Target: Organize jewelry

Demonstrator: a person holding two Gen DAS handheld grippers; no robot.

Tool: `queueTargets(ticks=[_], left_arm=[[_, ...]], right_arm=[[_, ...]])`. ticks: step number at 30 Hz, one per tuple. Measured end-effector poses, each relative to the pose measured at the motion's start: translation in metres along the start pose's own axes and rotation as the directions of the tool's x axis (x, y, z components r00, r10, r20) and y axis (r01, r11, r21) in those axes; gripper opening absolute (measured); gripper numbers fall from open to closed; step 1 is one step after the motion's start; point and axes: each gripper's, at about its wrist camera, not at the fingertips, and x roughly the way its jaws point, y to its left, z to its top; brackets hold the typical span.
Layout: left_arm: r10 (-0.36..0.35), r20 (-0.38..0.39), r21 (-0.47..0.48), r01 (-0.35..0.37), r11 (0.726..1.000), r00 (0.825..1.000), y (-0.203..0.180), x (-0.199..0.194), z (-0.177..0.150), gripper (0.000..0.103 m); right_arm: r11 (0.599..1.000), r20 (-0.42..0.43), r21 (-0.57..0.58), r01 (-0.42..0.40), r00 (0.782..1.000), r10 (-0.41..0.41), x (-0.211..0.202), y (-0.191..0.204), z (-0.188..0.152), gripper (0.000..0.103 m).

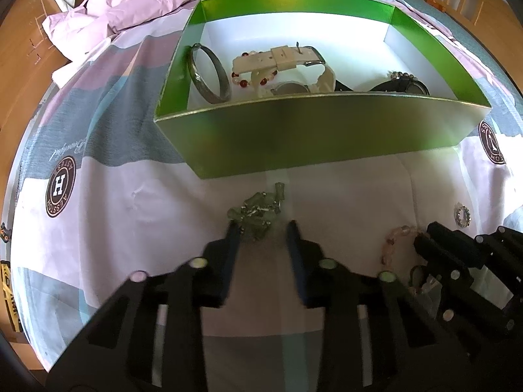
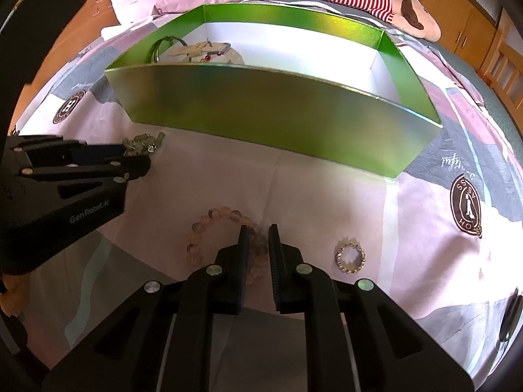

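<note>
Lying across the whole scene is a patterned bedsheet (image 1: 108, 196), on which a green box (image 1: 313, 130) is set, open at the top. Inside it, a dark bangle (image 1: 209, 75), a cream-strapped watch (image 1: 294, 62), a red-and-white bead bracelet (image 1: 251, 80) and a black watch (image 1: 405, 85) are already collected at the near wall.

Three pieces are left on the sheet, all on the near side of the box. A green stone bracelet (image 1: 258, 212) is bunched in a heap just ahead of the left gripper (image 1: 263, 228); the jaws are spread apart, one finger at each side of the heap's near edge, nothing yet clamped. The heap has no clear long axis.

A pink bead bracelet (image 2: 209, 232) is laid in a loop, and the right gripper (image 2: 258, 228) is placed over its right-hand arc. The jaws are narrowly parted; beads are seen between and under the fingers, but whether they are pinched cannot be told. A small gold ring (image 2: 351, 258) is left just to the right, untouched.

Judgement: each bracelet is nearest its own gripper; the box lies straight ahead and above, so a lift over the near wall is called for.
</note>
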Motion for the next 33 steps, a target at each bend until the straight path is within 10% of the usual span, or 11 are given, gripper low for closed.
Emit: queueTargets(ticks=[8, 11, 33], left_arm=[[0.008, 0.014, -0.006, -0.008, 1.0, 1.0, 0.0, -0.006, 0.0, 0.023], [0.021, 0.036, -0.006, -0.021, 1.0, 0.999, 0.0, -0.011, 0.001, 0.043], [0.045, 0.046, -0.035, -0.043, 0.998, 0.998, 0.005, -0.008, 0.004, 0.069]], right_arm=[[1.0, -0.001, 0.024, -0.005, 1.0, 0.005, -0.003, -0.007, 0.002, 0.014], [1.0, -0.004, 0.013, -0.003, 1.0, 0.003, -0.002, -0.005, 0.001, 0.014], [1.0, -0.012, 0.03, -0.006, 1.0, 0.006, 0.0, -0.009, 0.002, 0.014]])
